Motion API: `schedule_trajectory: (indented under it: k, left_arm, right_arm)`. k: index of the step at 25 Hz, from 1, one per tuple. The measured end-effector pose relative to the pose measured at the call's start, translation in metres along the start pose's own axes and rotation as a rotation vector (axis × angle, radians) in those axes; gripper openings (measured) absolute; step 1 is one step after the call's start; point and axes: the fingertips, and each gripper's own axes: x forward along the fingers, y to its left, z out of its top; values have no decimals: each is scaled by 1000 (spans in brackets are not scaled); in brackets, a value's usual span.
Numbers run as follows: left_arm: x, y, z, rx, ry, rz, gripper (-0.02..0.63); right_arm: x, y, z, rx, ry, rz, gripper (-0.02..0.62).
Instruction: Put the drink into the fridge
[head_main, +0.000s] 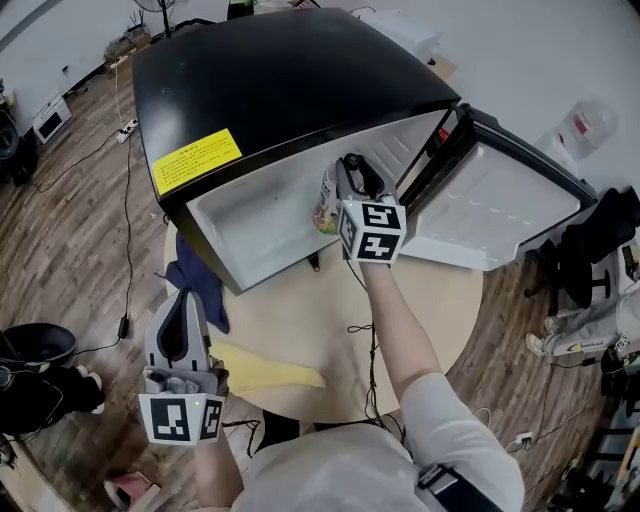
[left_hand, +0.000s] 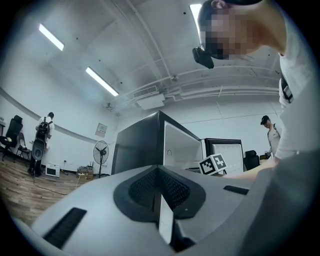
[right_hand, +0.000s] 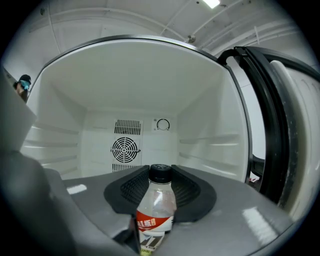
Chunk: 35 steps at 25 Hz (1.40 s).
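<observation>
Drink bottle of clear plastic, black cap, red-and-white label (right_hand: 156, 207): clamped upright between the jaws of the right gripper (head_main: 355, 172), held at the mouth of the black compact fridge (head_main: 260, 80) standing on the back of the round wooden tabletop (head_main: 300, 330). Looks like the insertion step, with placing not yet done. Next move calls for reaching deeper, setting the base on the white floor inside, then letting go, keeping clear of the open door (head_main: 500, 200) at the right. Nothing else visible inside: bare white walls, round fan grille (right_hand: 125, 149), dial (right_hand: 163, 124). Left gripper (head_main: 185, 300) pressed together on nothing, off the tabletop's front left edge.
</observation>
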Motion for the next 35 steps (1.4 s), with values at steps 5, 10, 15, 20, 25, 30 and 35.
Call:
schedule_trajectory:
  k: [5,10,15,20,25,30,35]
  left_arm:
    - [-8,6,-2,6,11,27,8]
    - [-13,12,-5,12,24,50,8]
    - [-17,19,-5,10,24,61,8]
    - [-14,18,-2,7,14,38,8]
    - [-9,15,3,4,1,5,8]
    - [-4,9,9,1,-13,-42,8]
    - [2,-1,16,0,-24,-100,8]
  right_arm:
    - [20,3,-3,2,10,-5,146]
    - [28,5,-17,-2,25,-12,146]
    - [24,11,-21,-20,11,-14,146]
    - [18,18,-24,-43,30,-14,151]
    - [10,22,-24,-17,53,8,160]
    - [-6,23,-12,-7,38,8,160]
    - [-36,30,1,17,11,15,25]
